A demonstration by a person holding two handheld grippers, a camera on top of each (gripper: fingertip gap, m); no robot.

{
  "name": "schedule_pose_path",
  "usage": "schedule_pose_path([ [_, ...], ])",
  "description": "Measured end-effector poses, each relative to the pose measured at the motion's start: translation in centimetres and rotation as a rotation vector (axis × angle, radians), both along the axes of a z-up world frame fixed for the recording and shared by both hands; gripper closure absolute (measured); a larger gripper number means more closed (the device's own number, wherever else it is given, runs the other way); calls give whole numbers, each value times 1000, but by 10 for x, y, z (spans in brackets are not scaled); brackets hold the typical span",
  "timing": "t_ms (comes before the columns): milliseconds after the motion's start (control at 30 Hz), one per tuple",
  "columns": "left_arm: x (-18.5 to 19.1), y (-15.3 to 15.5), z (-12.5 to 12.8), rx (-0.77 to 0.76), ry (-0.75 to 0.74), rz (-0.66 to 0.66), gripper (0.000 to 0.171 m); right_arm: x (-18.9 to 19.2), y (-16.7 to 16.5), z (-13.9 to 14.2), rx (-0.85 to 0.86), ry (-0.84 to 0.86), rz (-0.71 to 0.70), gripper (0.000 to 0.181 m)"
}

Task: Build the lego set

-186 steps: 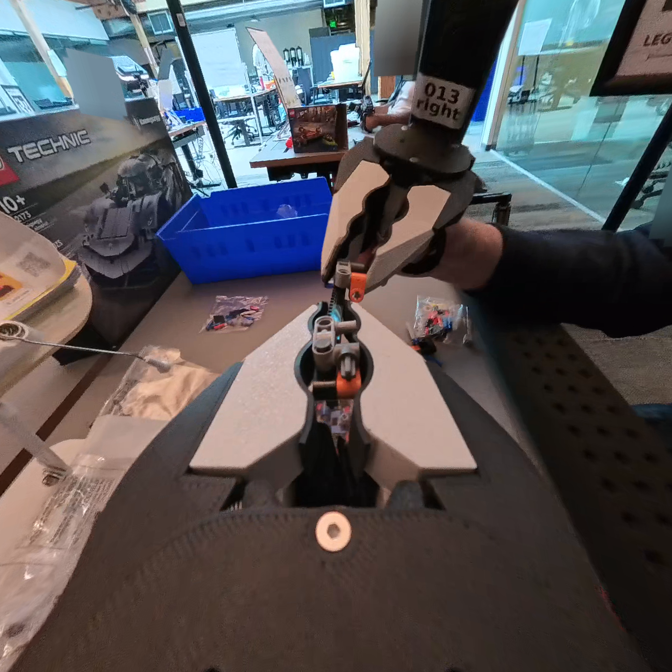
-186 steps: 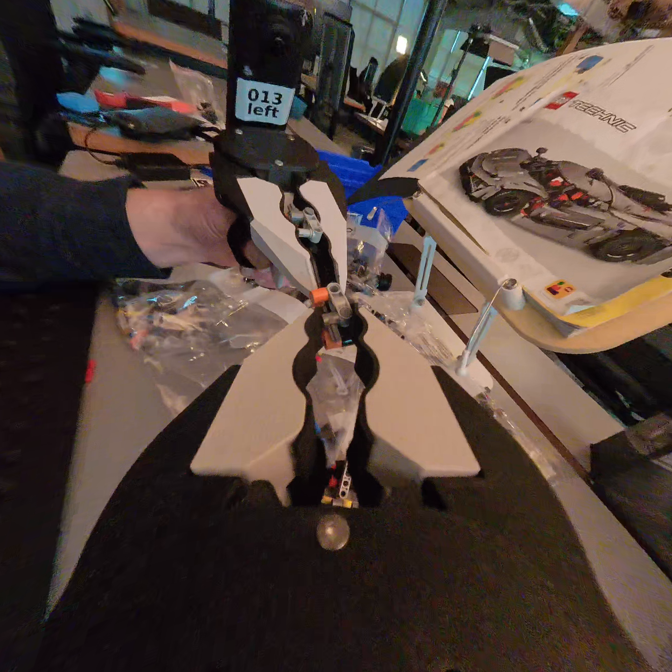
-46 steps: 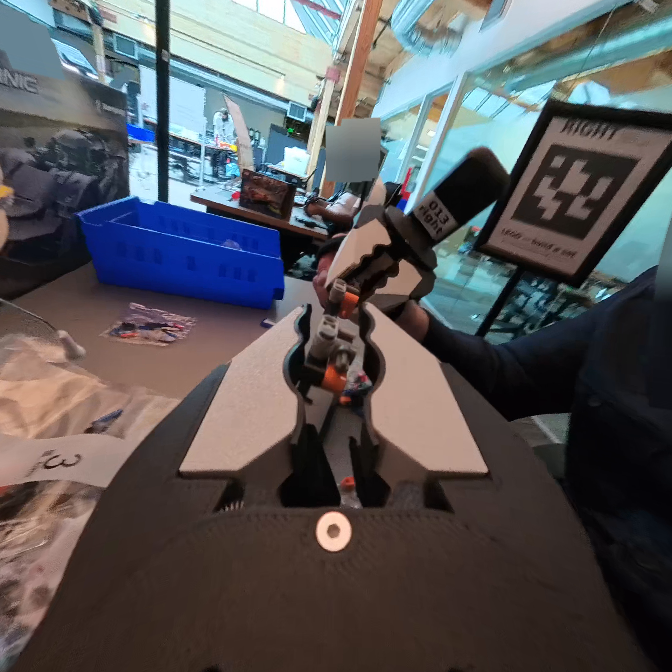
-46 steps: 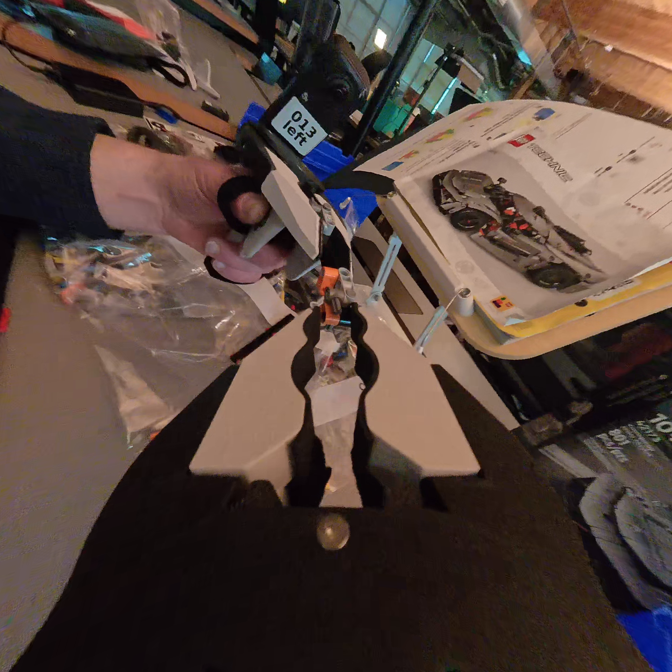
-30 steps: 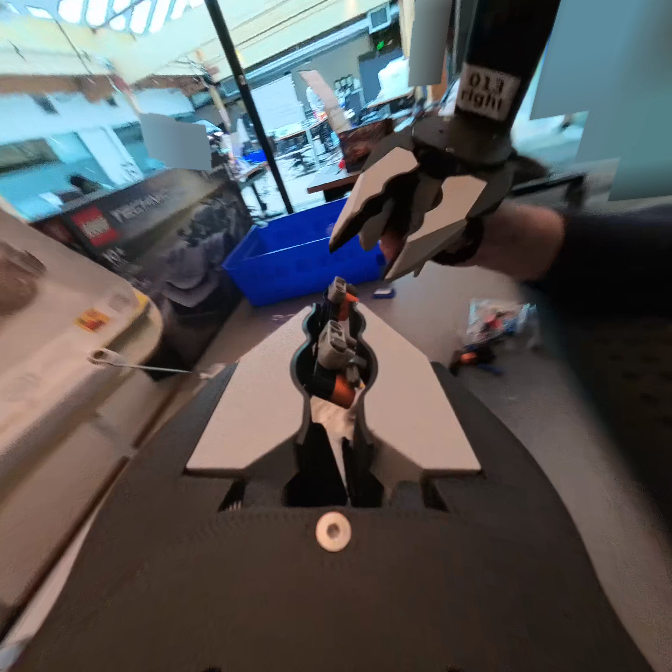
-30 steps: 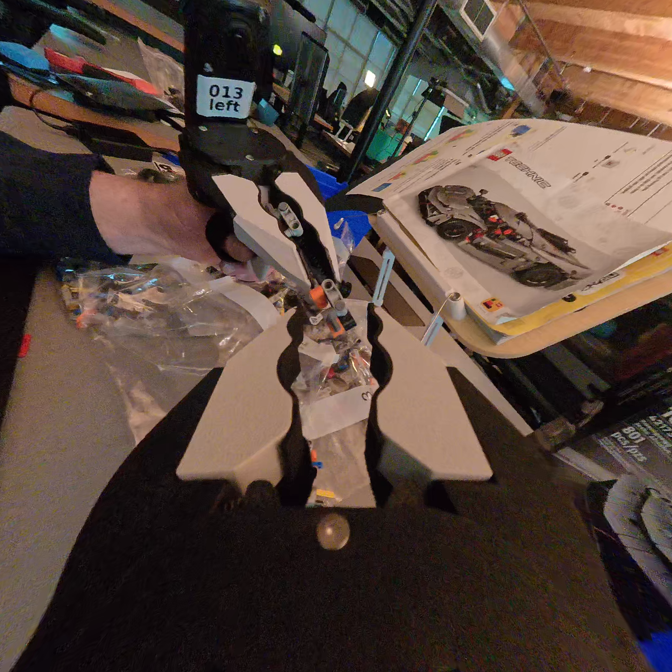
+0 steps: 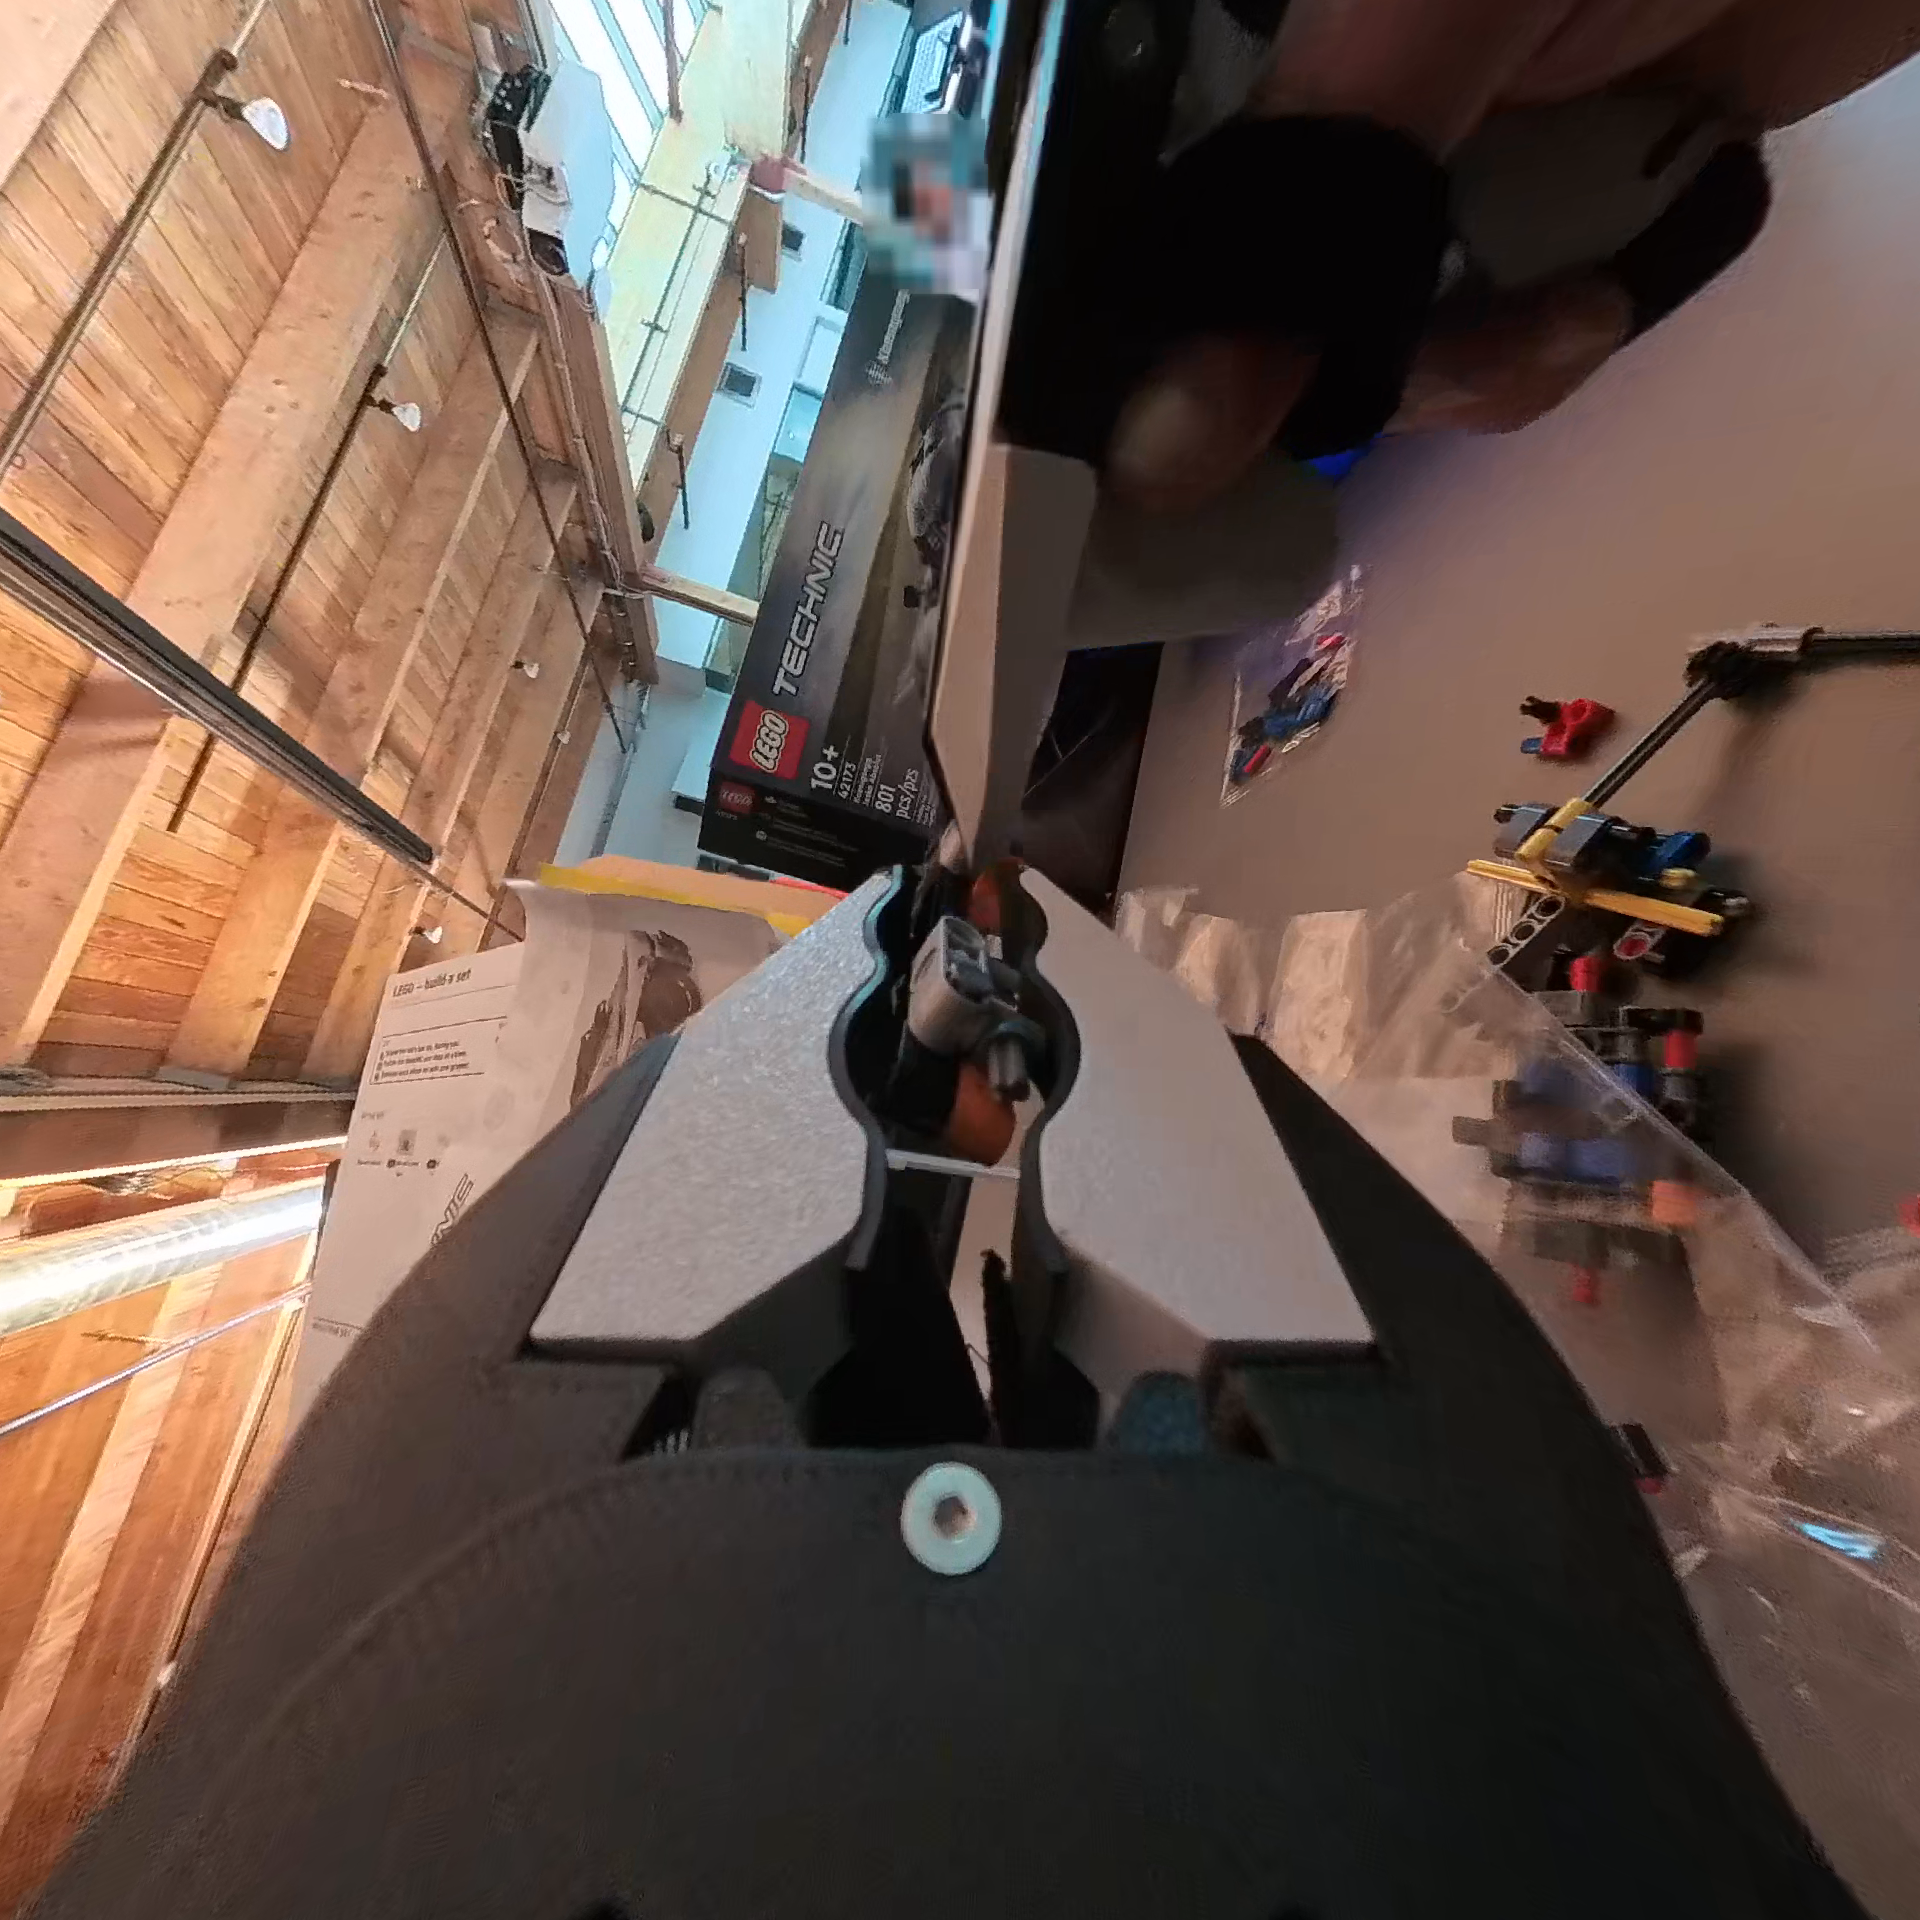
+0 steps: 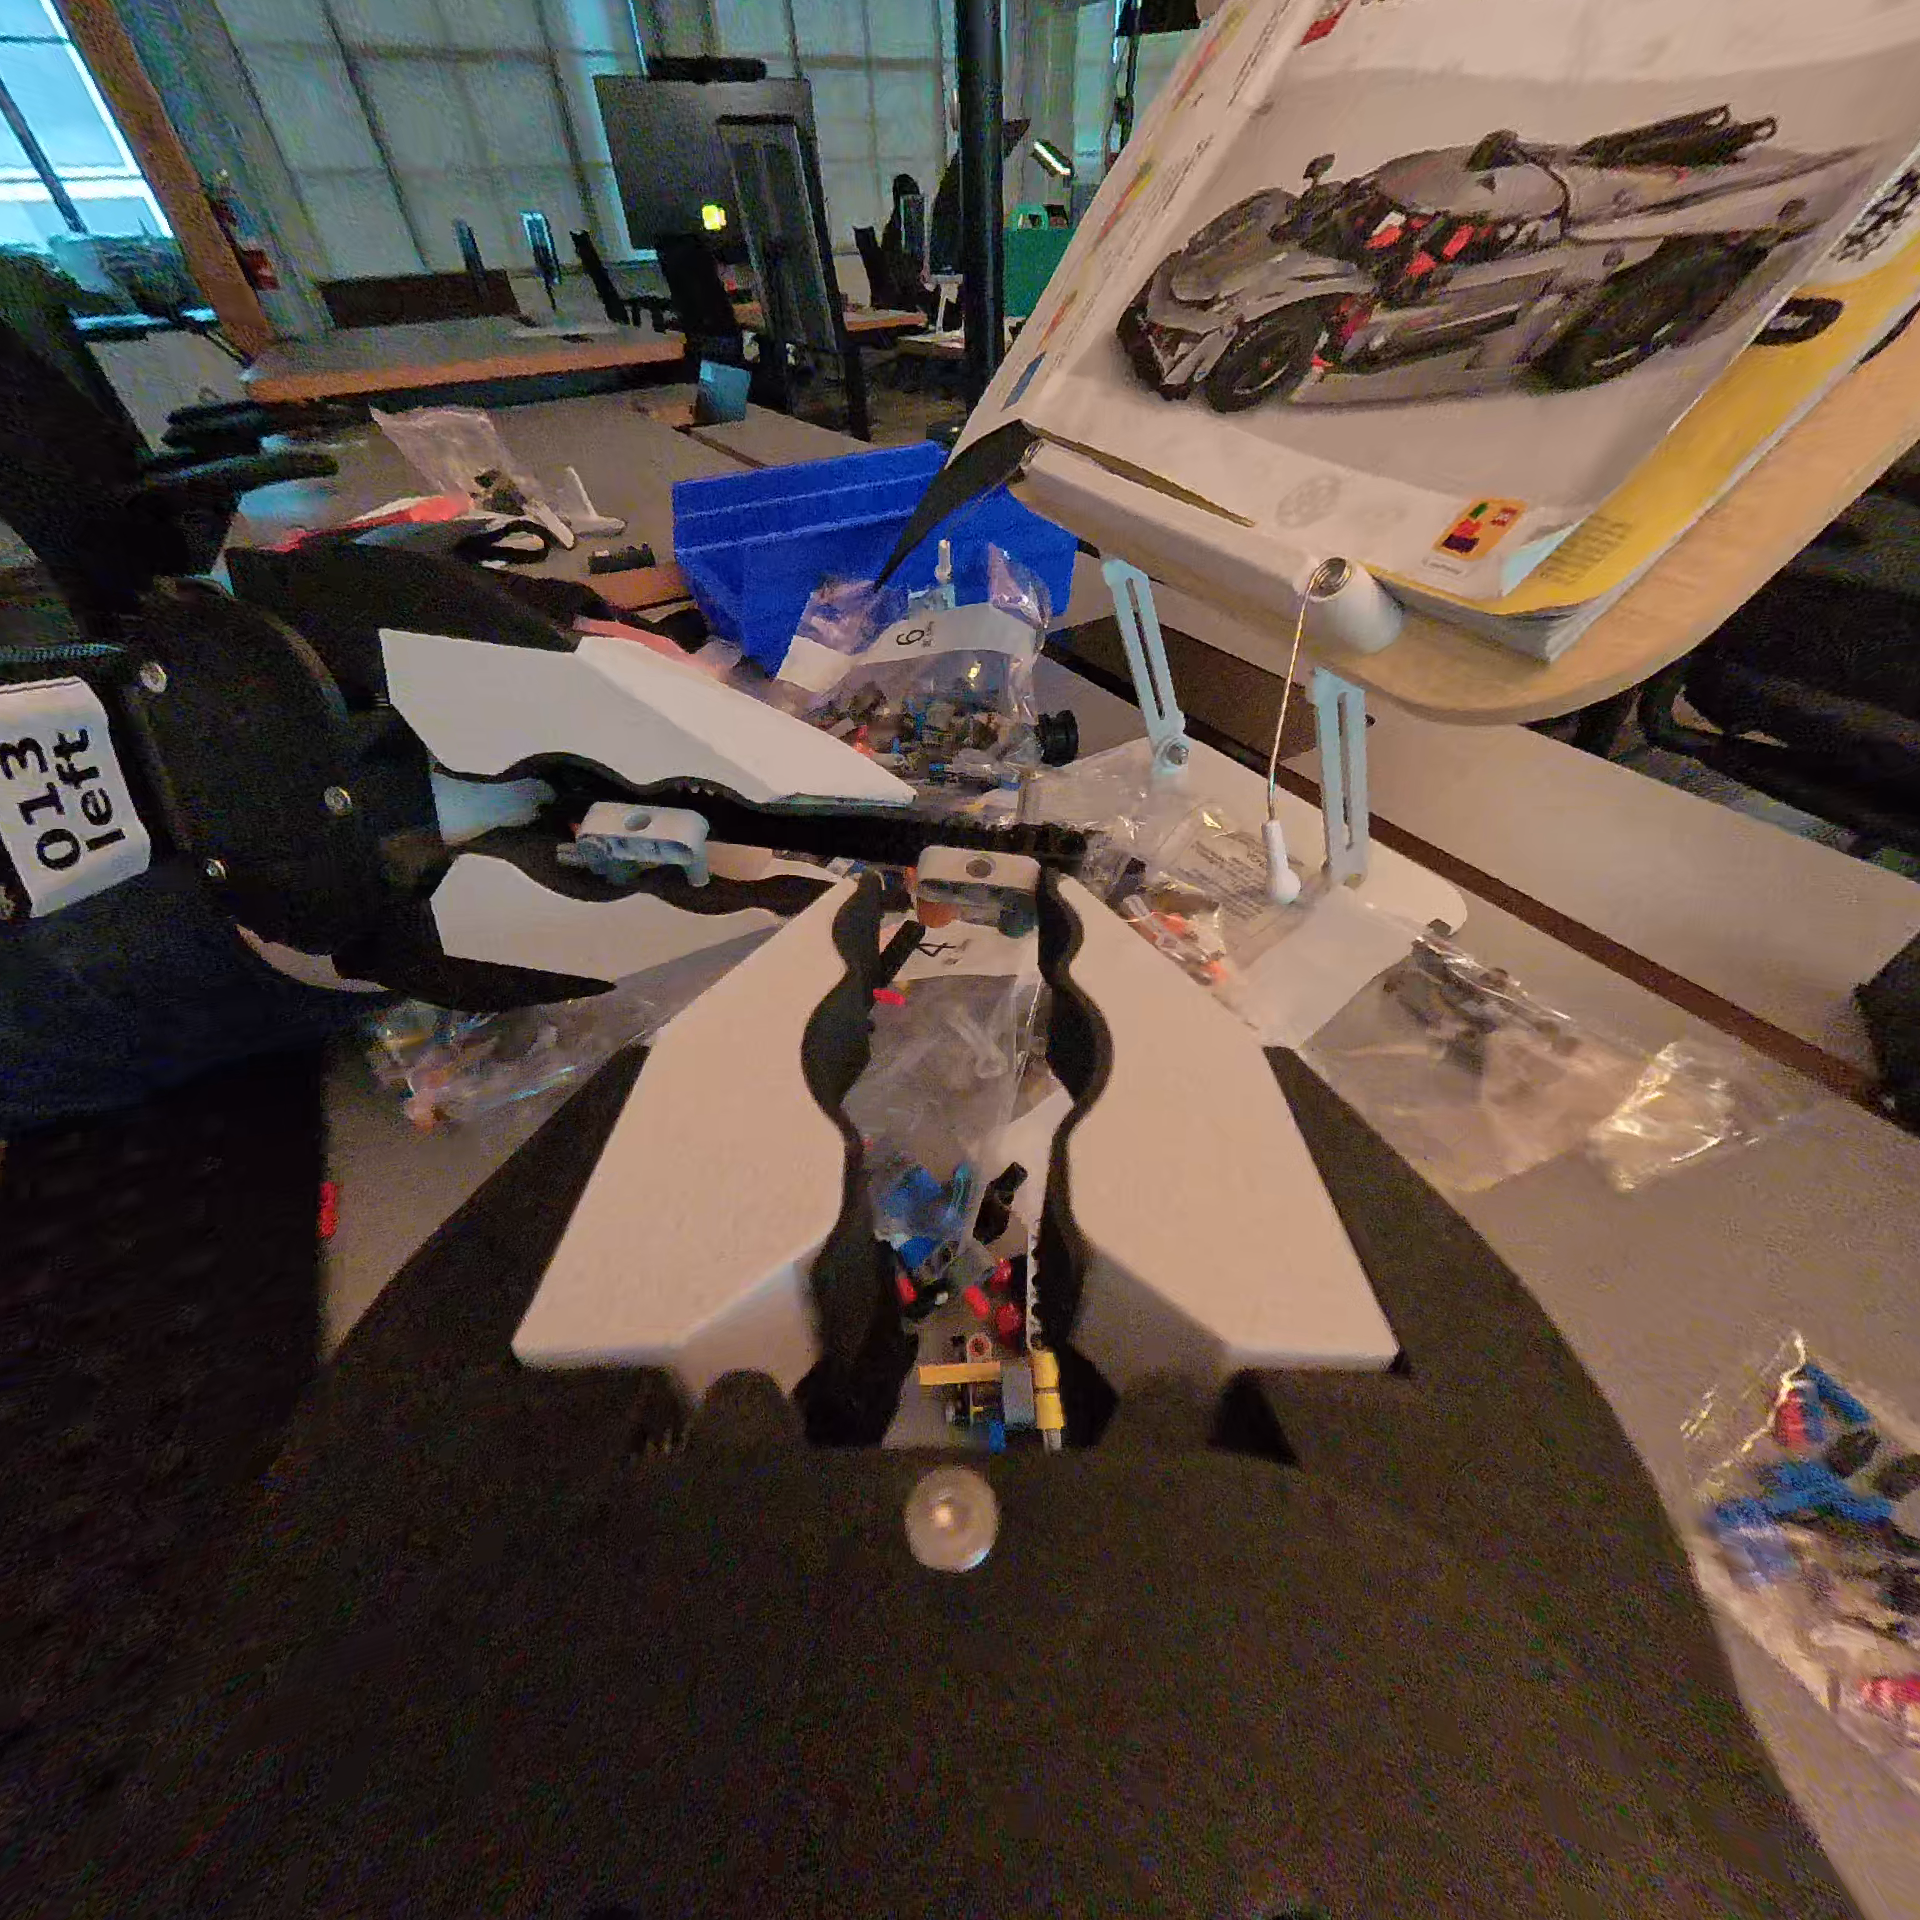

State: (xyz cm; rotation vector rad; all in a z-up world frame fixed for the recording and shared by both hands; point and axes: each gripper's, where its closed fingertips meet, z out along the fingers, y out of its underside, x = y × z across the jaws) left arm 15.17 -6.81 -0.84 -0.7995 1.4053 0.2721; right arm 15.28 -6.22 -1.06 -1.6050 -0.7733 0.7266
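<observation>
Right wrist view: both tongs, left (image 8: 831, 821) and right (image 8: 951, 894), clamped on lego assembly (image 8: 966, 878).

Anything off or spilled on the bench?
Nothing spilled. Only oddity: the left gripper lies rolled on its side, its black beam assembly held level, the right gripper pinching the grey end piece.

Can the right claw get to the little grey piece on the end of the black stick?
Probably yes. The grey piece sits between the jaw tips of the right gripper, with nothing in between. The left gripper holds the black stick.
</observation>
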Motion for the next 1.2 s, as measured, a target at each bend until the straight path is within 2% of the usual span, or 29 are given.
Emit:
schedule_pose_path([
  [233,6,-6,1,27,-2,-9,156,2,2,-1,-7,4,-20,160],
  [367,5,-4,-3,-34,-10,-37,154,4,1,-1,11,-10,-18,161],
  [433,3,-5,-6,-105,-23,-78,144,7,2,1,36,-20,-30,161],
  [600,-6,-12,-15,-384,-49,-226,115,19,1,7,97,-43,-38,161],
  [733,-14,-23,-12,-743,-147,-393,116,16,-7,8,214,-163,-27,160],
  [800,-19,-18,-11,-888,-209,-423,115,11,-13,9,261,-195,1,161],
  [900,-26,-18,-4,-1112,-305,-536,119,7,-15,-2,308,-325,2,160],
  [1100,-21,-26,-7,-1349,-333,-613,116,-11,-28,-5,402,-397,73,160],
  [1200,-12,-33,-16,-1436,-306,-640,127,-20,-35,-6,444,-422,106,161],
])
